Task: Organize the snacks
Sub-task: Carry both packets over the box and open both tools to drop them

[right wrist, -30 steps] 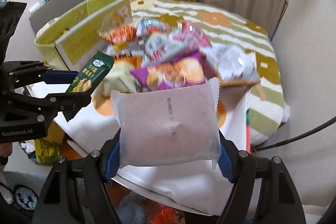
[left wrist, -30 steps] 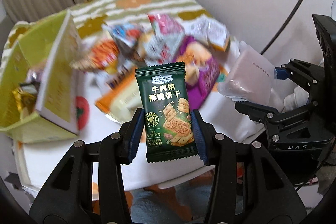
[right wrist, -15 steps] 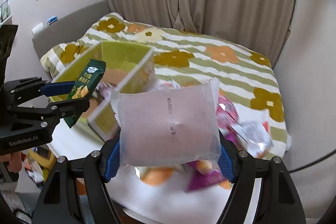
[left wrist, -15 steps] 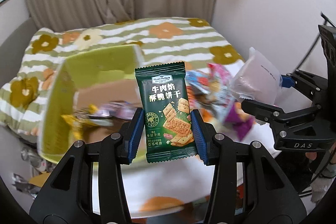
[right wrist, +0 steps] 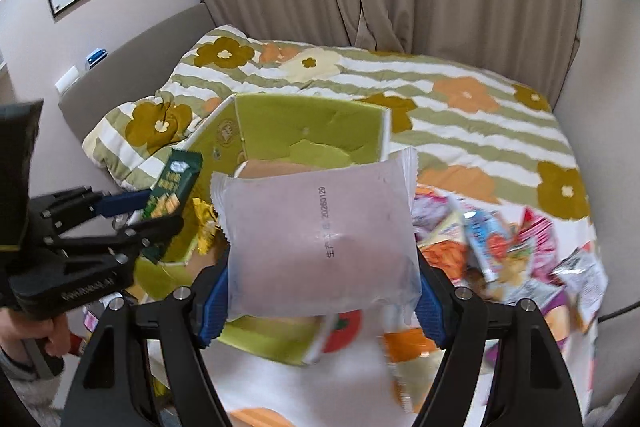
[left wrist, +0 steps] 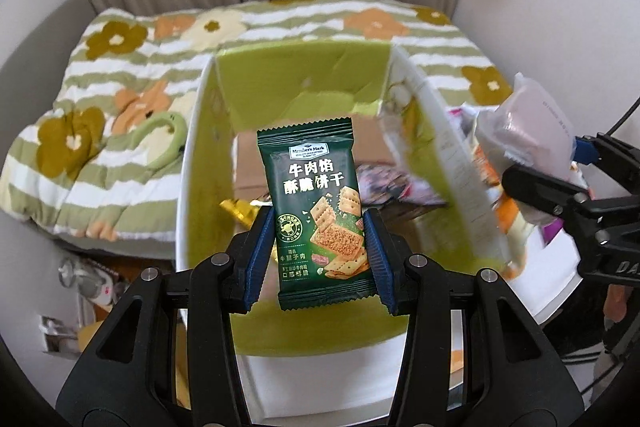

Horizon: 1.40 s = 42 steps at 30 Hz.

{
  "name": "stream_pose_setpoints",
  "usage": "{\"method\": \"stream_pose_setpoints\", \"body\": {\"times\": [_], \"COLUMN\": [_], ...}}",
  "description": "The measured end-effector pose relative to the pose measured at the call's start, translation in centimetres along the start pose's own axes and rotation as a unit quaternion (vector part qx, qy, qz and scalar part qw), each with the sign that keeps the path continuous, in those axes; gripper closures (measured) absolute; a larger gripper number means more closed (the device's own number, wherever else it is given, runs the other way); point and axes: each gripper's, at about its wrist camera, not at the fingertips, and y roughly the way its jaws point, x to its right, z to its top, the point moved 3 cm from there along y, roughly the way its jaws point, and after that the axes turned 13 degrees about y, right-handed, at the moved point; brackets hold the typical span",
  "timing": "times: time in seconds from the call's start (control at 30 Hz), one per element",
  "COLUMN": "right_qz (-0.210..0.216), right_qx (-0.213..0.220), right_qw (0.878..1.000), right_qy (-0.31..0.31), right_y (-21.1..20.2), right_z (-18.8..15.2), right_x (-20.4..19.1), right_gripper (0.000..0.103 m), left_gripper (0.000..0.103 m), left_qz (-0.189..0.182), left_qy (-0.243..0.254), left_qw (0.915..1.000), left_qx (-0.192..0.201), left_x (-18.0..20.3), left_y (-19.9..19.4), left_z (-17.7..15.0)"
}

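Both packets have swung away from the snack pile and now hang over the green box (left wrist: 304, 79). Pinched upright at its lower half between the blue fingers (left wrist: 260, 259) of the left gripper (left wrist: 318, 259), the dark green cracker packet (left wrist: 316, 211) sits above the box's open middle. Beside it, toward the box's right wall, the pale frosted packet (right wrist: 320, 243) is clamped at both side edges by the right gripper (right wrist: 320, 299), its printed date facing the camera. Inside the box lie a gold wrapper (left wrist: 240, 207) and a few other packets. Right of the box, the remaining snack pile (right wrist: 504, 247) spreads on the white table (right wrist: 352, 387). Behind the box lies the flowered bed (right wrist: 460, 95).
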Motion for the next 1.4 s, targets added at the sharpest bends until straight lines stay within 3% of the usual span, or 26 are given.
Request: {"method": "stream_pose_setpoints", "body": {"times": [0.27,0.33,0.37,0.53,0.83,0.9,1.0,1.1,1.4], "right_qz": [-0.003,-0.003,0.000,0.026,0.035,0.035,0.038,0.062,0.046], "right_qx": [-0.035,-0.044,-0.050,-0.066,-0.086,-0.084,-0.063,-0.029,-0.047], "right_qw": [0.999,0.998,0.998,0.996,0.995,0.995,0.997,0.997,0.997], "right_qy": [0.038,0.037,0.036,0.049,0.041,0.040,0.038,0.032,0.027], "right_y": [3.0,3.4,3.7,4.7,6.5,7.0,7.0,6.1,5.7], "right_z": [-0.7,-0.8,-0.8,-1.2,-2.4,-2.4,-2.4,-2.3,-3.0], "right_x": [-2.5,-2.9,-3.0,-2.6,-3.8,-4.0,-4.1,-3.9,-3.4], "right_gripper": [0.031,0.031,0.031,0.029,0.029,0.023,0.004,0.001,0.001], "left_gripper": [0.058,0.024,0.000,0.001,0.001,0.001,0.000,0.001,0.000], "left_qz": [-0.015,-0.007,0.000,0.001,0.033,0.038,0.039,0.041,0.046], "left_qy": [0.003,-0.001,-0.006,-0.046,-0.078,-0.083,-0.096,-0.103,-0.101], "left_qw": [0.9997,0.9996,0.9997,0.9989,0.9963,0.9958,0.9946,0.9938,0.9938], "left_qx": [-0.021,-0.026,-0.024,-0.008,-0.008,-0.009,-0.004,-0.010,-0.005], "left_x": [-1.2,-1.2,-1.4,-2.4,-3.8,-4.0,-4.5,-5.0,-4.6], "left_y": [3.1,3.1,3.0,1.4,0.0,-0.1,-0.5,-0.6,-1.4], "left_z": [-2.2,-2.5,-2.8,-4.1,-5.7,-5.7,-6.2,-6.7,-6.9]}}
